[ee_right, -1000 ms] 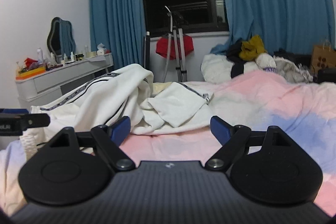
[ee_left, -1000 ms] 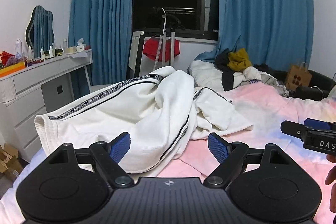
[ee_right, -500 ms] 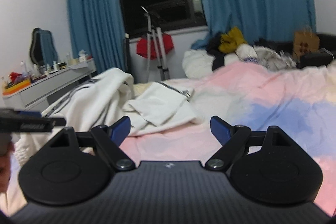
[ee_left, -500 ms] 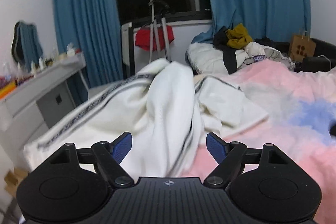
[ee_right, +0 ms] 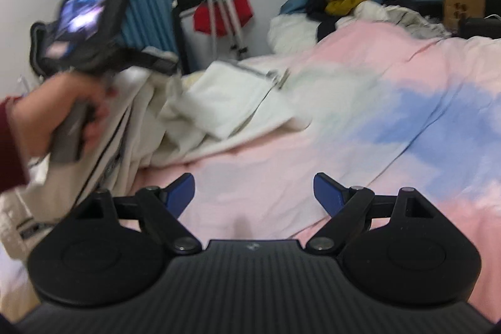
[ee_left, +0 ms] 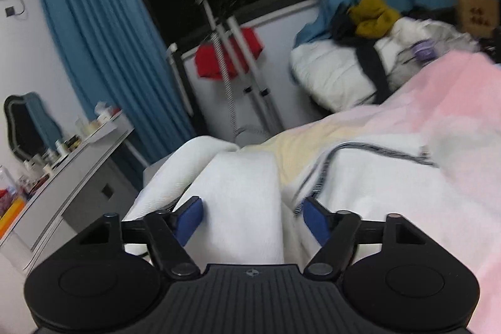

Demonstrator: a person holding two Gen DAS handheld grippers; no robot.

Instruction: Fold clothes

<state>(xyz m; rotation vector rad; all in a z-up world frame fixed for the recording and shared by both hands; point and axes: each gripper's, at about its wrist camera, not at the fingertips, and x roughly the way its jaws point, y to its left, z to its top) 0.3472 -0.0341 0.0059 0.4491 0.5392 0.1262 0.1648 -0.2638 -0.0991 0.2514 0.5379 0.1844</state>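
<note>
1. Item: a white knitted garment with dark striped trim [ee_left: 244,202], lying crumpled on the near left part of the bed with the pink, blue and pale yellow cover [ee_right: 360,121], one fold rising as a ridge and another part lying flatter further right. It is not folded.

2. Handling, as judged: soft, limp and fairly light, likely sagging and sliding out of shape when lifted; neither fragile nor slippery. The thick knit should be bunching easily between the pads.

3. Where to take hold, as judged: along a trimmed hem or at a corner, where the striped band [ee_left: 322,174] is marking the edge; gripping mid-panel would only be gathering loose cloth.

4. Left gripper [ee_left: 252,216]: its fingers are standing wide apart, the raised white ridge of cloth lying between the blue pads. Whether the pads are touching the cloth cannot be told; they are not clamping it.

5. Right gripper [ee_right: 254,190]: its fingers are standing wide apart over bare pink bedcover, holding nothing, well to the right of the garment.

6. Person's hand [ee_right: 62,111], in a dark red sleeve, is holding the left gripper's handle above the garment's near left side; this part is blurred.
</note>
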